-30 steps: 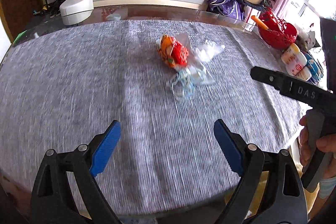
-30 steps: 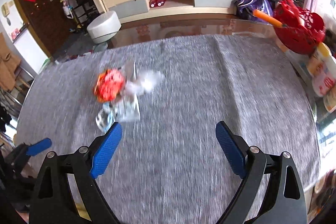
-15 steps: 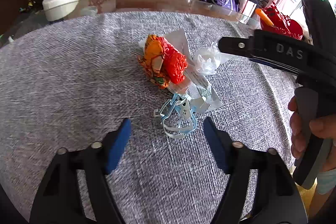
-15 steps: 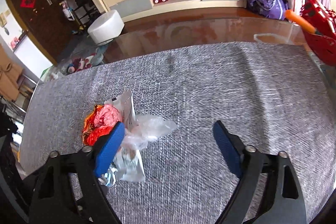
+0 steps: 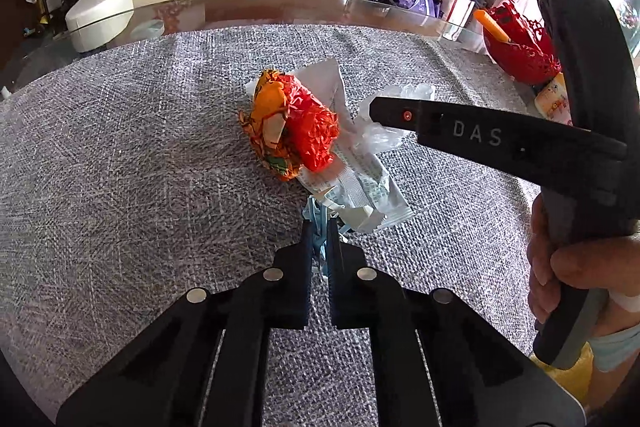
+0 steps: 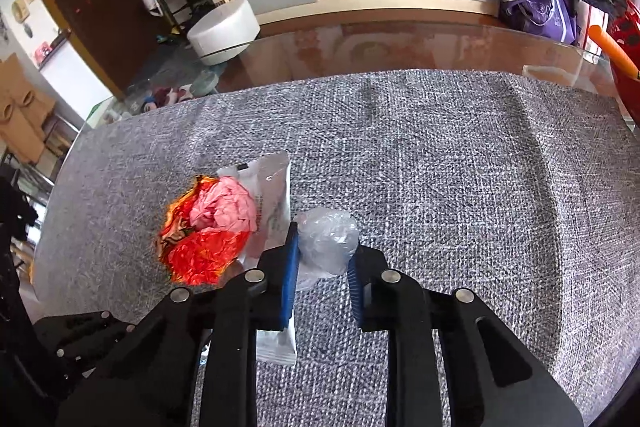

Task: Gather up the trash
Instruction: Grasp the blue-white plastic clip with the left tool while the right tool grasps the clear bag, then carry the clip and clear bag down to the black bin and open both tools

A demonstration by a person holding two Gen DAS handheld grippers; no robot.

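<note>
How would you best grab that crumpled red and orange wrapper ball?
Grip the crumpled wrapper ball across its middle, coming from its bare left side: the white packet lies against its right. It looks soft, so closing fingers should bite into the folds.

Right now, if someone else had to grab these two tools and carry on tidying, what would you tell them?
Left gripper: fingers shut on the blue mask.
Right gripper: fingers clamped around the crumpled clear plastic.
The red-orange wrapper and white packet lie loose on the grey cloth.
Done: two pieces gripped. Left: lift them away, then collect the wrapper and packet. No bin is in view.
</note>
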